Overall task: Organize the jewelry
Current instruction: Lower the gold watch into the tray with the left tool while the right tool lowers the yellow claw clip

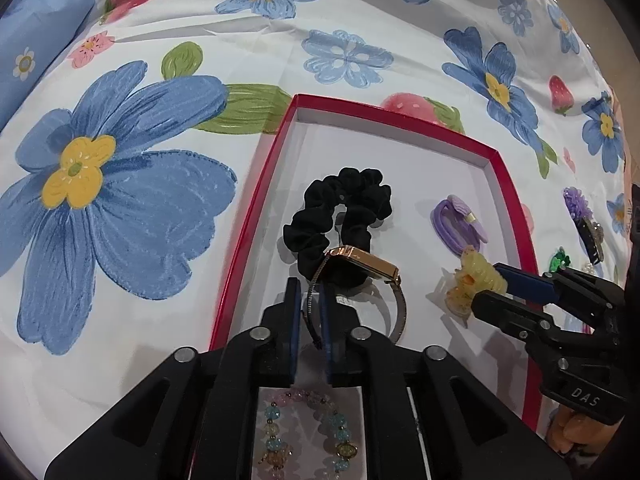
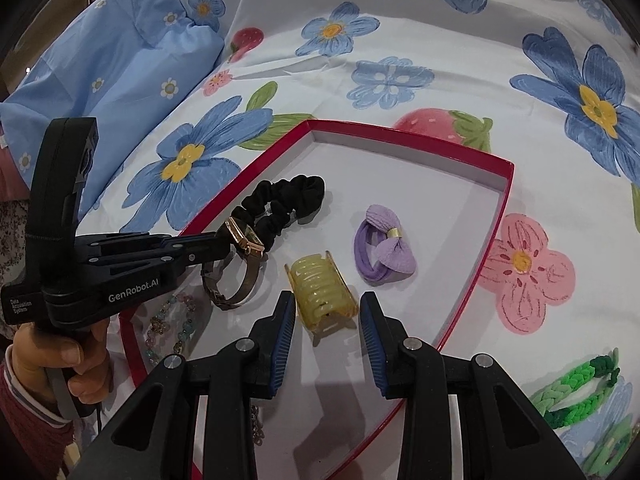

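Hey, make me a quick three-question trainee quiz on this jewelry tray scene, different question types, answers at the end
1. True or false: the left gripper is shut on the watch strap.
2. Multiple choice: the yellow claw clip between the right gripper fingers is A) inside the red tray, B) on the bedsheet, C) on the black scrunchie.
3. Fill in: the hair tie with the bow is colored ____.

Key: 1 true; 2 A; 3 purple.

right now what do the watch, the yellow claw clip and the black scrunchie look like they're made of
Watch: polished gold-tone metal case that glints, with what looks like a fine metal mesh band.
Yellow claw clip: glossy translucent plastic or resin; light passes through its ribs.
Black scrunchie: soft matte fabric, gathered into ruffles with no shine.
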### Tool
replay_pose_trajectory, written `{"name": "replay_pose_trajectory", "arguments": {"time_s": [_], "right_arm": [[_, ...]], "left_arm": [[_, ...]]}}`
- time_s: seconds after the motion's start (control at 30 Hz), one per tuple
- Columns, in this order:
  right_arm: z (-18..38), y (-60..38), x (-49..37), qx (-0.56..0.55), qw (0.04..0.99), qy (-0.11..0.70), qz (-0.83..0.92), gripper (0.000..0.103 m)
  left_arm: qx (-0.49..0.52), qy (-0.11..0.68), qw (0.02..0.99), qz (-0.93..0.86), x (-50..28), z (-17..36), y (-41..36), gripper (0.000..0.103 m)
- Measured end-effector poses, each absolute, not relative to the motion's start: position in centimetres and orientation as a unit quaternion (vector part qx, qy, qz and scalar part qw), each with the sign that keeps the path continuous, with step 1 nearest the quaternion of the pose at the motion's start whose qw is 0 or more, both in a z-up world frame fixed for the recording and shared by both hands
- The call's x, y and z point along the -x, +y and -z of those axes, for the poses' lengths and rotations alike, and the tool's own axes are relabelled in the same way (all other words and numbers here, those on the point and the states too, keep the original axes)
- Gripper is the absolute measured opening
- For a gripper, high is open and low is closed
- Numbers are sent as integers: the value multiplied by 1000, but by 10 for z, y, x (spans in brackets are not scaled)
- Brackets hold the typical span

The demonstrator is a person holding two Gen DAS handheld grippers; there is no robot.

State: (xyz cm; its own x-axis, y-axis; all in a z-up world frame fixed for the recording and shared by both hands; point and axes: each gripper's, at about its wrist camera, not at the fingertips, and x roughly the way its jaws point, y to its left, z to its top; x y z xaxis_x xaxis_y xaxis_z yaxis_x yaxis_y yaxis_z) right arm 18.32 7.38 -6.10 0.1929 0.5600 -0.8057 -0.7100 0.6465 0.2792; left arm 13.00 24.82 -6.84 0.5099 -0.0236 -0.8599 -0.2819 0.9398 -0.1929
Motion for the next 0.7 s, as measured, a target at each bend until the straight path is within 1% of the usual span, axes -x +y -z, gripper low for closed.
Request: {"name": "replay_pose_trajectory", "arguments": {"time_s": [0.33, 0.47, 0.6, 0.7], "right_arm": [[60, 75, -181, 87, 767, 484, -412, 35], [59, 74, -180, 85, 766, 486, -412, 36], [51, 67, -176, 75, 770, 481, -413, 36], [38, 52, -171, 58, 777, 471, -414, 36]], "left_arm": [[153, 485, 857, -79, -124, 58, 245, 20], [156, 481, 859, -82, -120, 52, 246, 27], [158, 474, 862, -83, -115, 43, 244, 28], [162, 467, 866, -80, -110, 35, 240, 32]]}}
